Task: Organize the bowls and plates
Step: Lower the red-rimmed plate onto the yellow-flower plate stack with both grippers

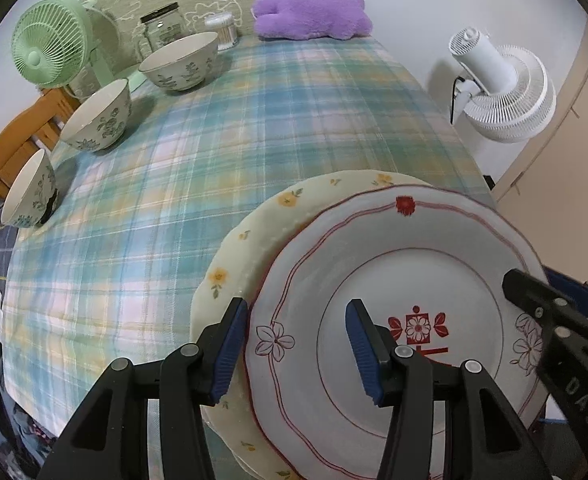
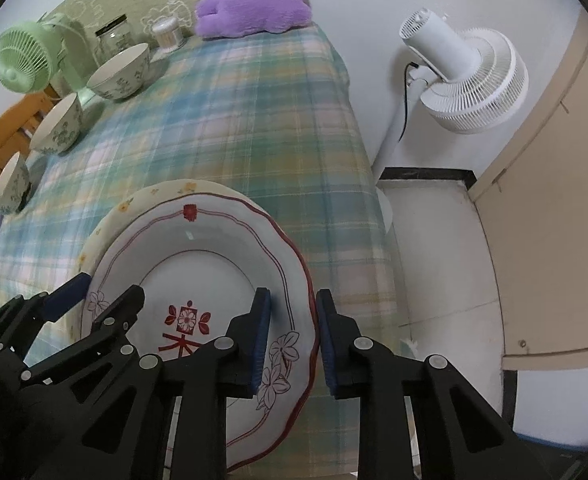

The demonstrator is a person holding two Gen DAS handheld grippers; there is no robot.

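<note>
A white plate with red trim lies on a cream plate with yellow flowers at the near right of the plaid table. My left gripper is open, its jaws astride the white plate's left rim. My right gripper is open, its jaws astride the plate's right rim; it also shows in the left wrist view. Three floral bowls stand along the left edge: near, middle and far.
A green desk fan, a glass jar, a cotton swab tub and a purple plush line the table's far end. A white floor fan stands right of the table. A wooden chair is on the left.
</note>
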